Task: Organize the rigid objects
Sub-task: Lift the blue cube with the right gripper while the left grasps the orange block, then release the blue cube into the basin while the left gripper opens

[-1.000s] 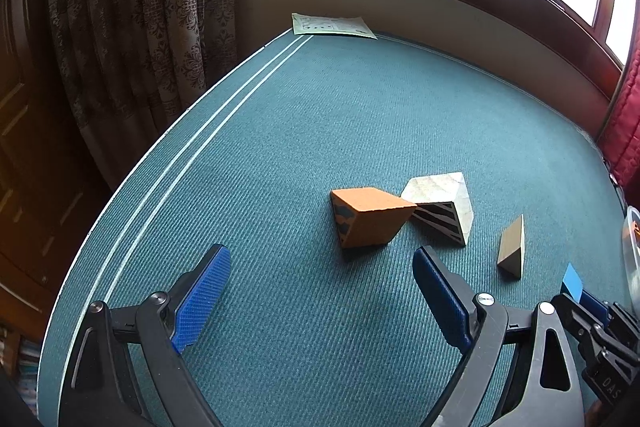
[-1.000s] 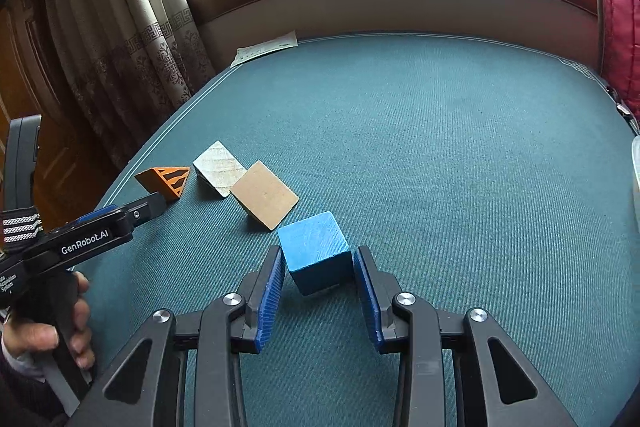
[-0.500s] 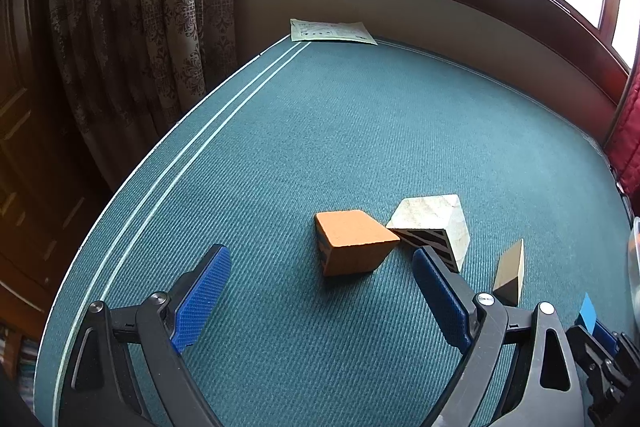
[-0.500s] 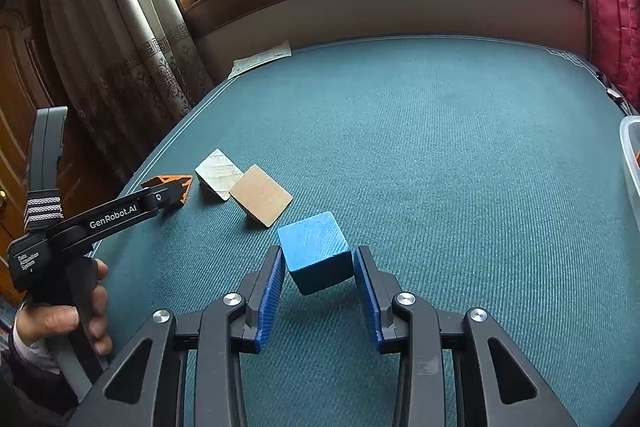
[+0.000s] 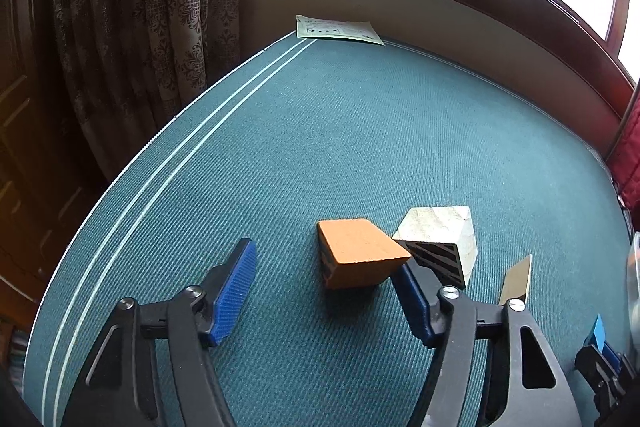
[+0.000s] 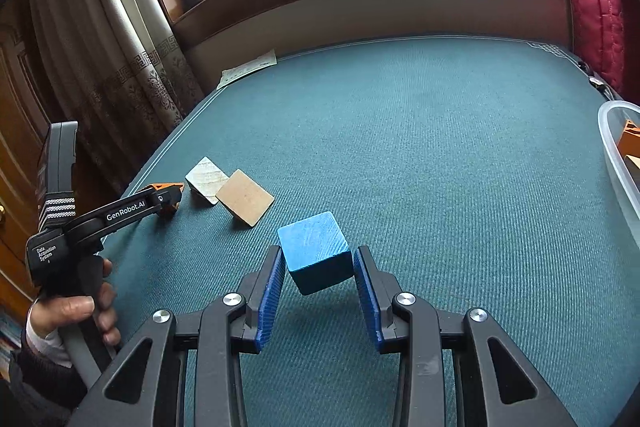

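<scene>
Fingers (image 5: 236,287) of the left gripper (image 5: 326,291) gape wide and empty around the orange block (image 5: 358,253) on the green surface (image 5: 360,131), its right edge touching the right finger, while the right gripper (image 6: 318,287) clamps the blue cube (image 6: 316,255).

A: Left gripper (image 5: 326,285) build?
B: Black plastic frame w/ triangular cutouts, silver screws at pivots, ribbed blue pads (image 5: 234,289). Right gripper (image 6: 318,293) same.
A: Markings?
B: White "GenRobot.AI" on the left unit's arm, "Data Acquisition System" on body, striped band above. Hand (image 6: 86,311) bare skin, dark sleeve, white cuff.
</scene>
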